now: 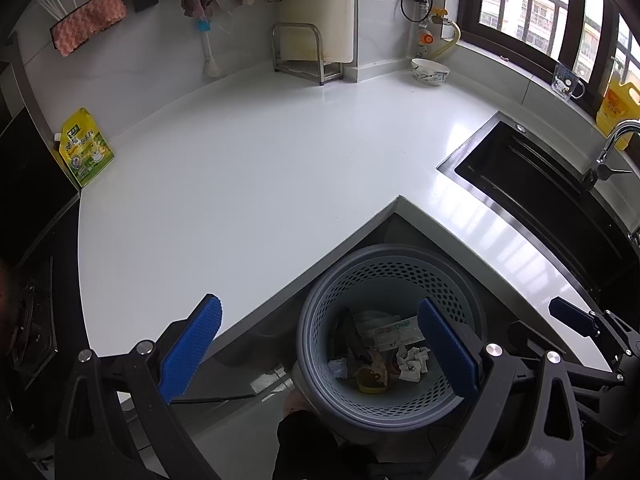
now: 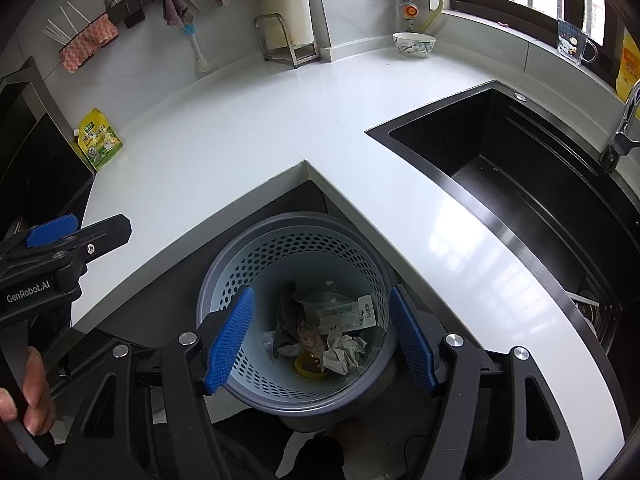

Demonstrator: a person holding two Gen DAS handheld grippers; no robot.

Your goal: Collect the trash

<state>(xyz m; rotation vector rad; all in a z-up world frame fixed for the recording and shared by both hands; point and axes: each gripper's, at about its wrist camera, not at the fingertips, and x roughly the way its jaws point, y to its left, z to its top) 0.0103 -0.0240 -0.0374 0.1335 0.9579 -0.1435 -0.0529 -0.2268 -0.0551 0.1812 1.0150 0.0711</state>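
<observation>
A grey perforated waste basket [image 1: 394, 250] [image 2: 296, 218] stands on the floor in the inner corner of the white counter. In it lie crumpled white paper [image 1: 412, 362] [image 2: 344, 350], a flat white wrapper [image 1: 394, 330] [image 2: 348, 314], a yellow lid [image 2: 306, 364] and dark scraps. My left gripper [image 1: 319, 302] hangs open above the basket's left rim and the counter edge, nothing between its blue pads. My right gripper [image 2: 322, 292] is open right over the basket, also with nothing in it. Each gripper shows at the edge of the other's view [image 1: 576, 320] [image 2: 76, 232].
On the white counter [image 1: 260, 168] a yellow-green pouch [image 1: 86, 148] [image 2: 100, 140] leans at the far left by the stove. A black sink [image 1: 540, 188] [image 2: 520, 160] with a faucet is on the right. A bowl [image 1: 430, 72], a glass mug and a yellow bottle stand by the window.
</observation>
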